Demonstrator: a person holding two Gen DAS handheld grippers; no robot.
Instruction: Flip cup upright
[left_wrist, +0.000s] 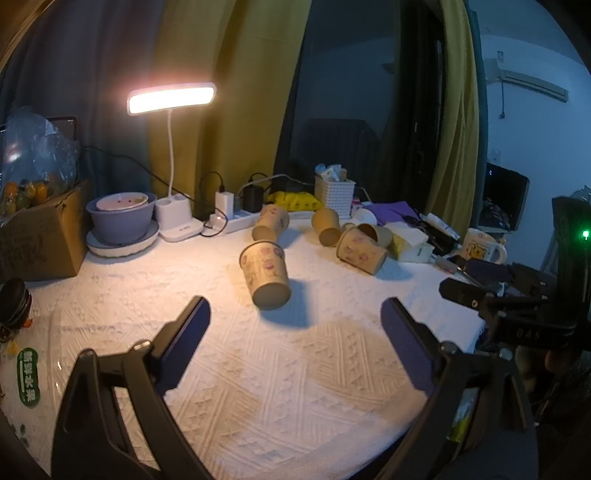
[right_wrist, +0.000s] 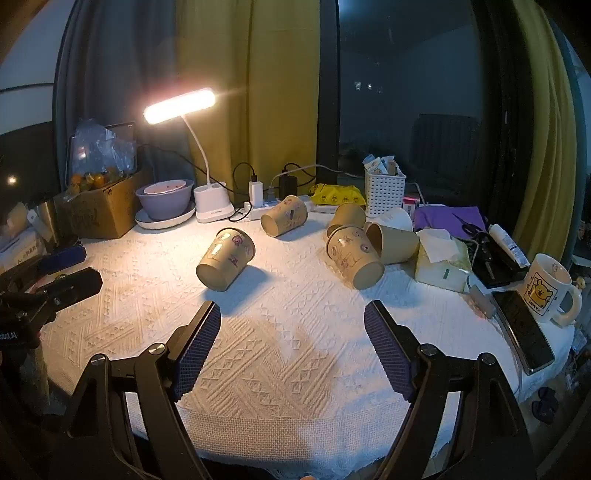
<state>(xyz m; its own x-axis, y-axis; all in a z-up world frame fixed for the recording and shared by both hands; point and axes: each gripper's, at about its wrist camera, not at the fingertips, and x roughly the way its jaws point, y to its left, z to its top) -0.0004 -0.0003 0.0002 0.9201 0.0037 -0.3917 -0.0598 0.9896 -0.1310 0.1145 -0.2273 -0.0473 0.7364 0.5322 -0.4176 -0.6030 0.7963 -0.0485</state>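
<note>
Several tan paper cups lie on their sides on the white tablecloth (left_wrist: 277, 369). The nearest cup (left_wrist: 266, 272) lies with its base toward me; it also shows in the right wrist view (right_wrist: 226, 258). Another cup (left_wrist: 270, 222) lies behind it, and a cluster of cups (left_wrist: 360, 248) lies to the right, seen too in the right wrist view (right_wrist: 352, 256). My left gripper (left_wrist: 295, 325) is open and empty, just short of the nearest cup. My right gripper (right_wrist: 291, 325) is open and empty, between the nearest cup and the cluster.
A lit desk lamp (left_wrist: 171, 98), purple bowl on a plate (left_wrist: 120, 219), cardboard box (left_wrist: 40, 236) and power strip (left_wrist: 236, 218) line the back. A white basket (right_wrist: 384, 192), tissue pack (right_wrist: 441, 264), phone (right_wrist: 522, 328) and mug (right_wrist: 548, 290) crowd the right side.
</note>
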